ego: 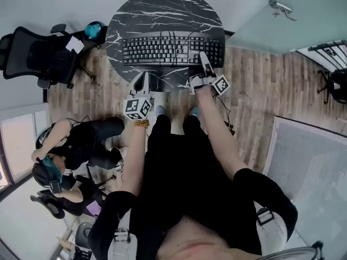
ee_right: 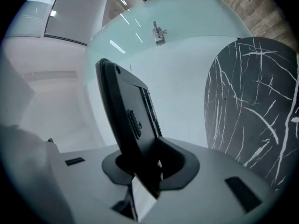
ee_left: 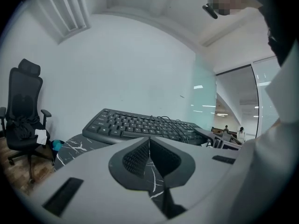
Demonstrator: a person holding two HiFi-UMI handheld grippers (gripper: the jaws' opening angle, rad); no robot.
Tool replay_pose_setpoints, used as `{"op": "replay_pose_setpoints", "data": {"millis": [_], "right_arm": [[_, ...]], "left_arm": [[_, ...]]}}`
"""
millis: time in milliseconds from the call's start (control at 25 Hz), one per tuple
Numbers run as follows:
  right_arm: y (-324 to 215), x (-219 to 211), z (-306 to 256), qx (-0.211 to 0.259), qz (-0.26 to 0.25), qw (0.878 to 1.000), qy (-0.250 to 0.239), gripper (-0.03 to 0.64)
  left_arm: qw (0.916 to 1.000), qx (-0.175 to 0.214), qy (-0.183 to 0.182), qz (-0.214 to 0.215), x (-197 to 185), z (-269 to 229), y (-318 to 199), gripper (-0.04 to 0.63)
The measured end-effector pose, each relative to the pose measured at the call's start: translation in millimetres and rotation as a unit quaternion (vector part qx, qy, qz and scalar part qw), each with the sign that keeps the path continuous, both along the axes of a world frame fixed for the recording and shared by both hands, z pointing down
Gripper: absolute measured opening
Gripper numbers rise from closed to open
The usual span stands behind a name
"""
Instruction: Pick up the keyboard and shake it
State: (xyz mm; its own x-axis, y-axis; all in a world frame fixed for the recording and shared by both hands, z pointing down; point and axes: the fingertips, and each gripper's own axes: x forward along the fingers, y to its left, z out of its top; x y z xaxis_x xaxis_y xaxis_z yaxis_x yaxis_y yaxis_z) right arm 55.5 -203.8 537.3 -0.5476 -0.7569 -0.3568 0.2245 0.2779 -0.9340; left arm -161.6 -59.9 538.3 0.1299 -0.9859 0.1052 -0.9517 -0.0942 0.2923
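Note:
A black keyboard (ego: 162, 50) stretches across the round black marble table (ego: 162, 7), with its cable (ee_left: 169, 123) bundled on top of the keys. My right gripper (ego: 205, 65) is shut on the keyboard's right end; in the right gripper view the keyboard's edge (ee_right: 126, 111) stands clamped between the jaws (ee_right: 148, 161), with the table (ee_right: 252, 106) to one side. I cannot tell whether the keyboard has left the tabletop. My left gripper (ego: 142, 83) hovers at the table's front edge, short of the keyboard (ee_left: 140, 125), its jaws (ee_left: 149, 143) shut on nothing.
A black office chair (ego: 38, 53) stands left of the table, with a teal object (ego: 93, 30) beside it. A person (ego: 81, 145) sits low at the left. Glass walls rise behind and right of the table. My legs are right at the table's front.

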Motion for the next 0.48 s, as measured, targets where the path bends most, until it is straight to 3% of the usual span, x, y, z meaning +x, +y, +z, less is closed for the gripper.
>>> {"op": "replay_pose_setpoints", "data": {"millis": [120,240,320,400,480], "right_arm": [[-6.0,-6.5,-12.9,0.013,-0.002,1.000,-0.006,0.095],[-9.1,-9.2,-22.8,0.023,-0.003,1.000,-0.011,0.094],[-9.7,-11.8,-27.9,0.025,-0.005,1.000,-0.017,0.095],[-8.6,-13.4,-31.4,0.024,-0.012,0.999,-0.023,0.094],[-7.1,-12.1,-33.1,0.024,-0.023,0.999,-0.024,0.094]], "left_arm": [[0.9995,0.014,0.028,-0.007,-10.1,-14.0,-3.8,0.014],[0.9943,0.021,0.100,-0.028,-33.7,-14.9,-3.9,0.027],[0.9807,0.022,0.188,-0.047,-56.6,-7.4,-4.5,0.119],[0.9608,0.023,0.270,-0.056,-79.8,3.0,-4.4,0.245],[0.9486,0.025,0.311,-0.051,-102.4,9.0,-1.8,0.278]]}}
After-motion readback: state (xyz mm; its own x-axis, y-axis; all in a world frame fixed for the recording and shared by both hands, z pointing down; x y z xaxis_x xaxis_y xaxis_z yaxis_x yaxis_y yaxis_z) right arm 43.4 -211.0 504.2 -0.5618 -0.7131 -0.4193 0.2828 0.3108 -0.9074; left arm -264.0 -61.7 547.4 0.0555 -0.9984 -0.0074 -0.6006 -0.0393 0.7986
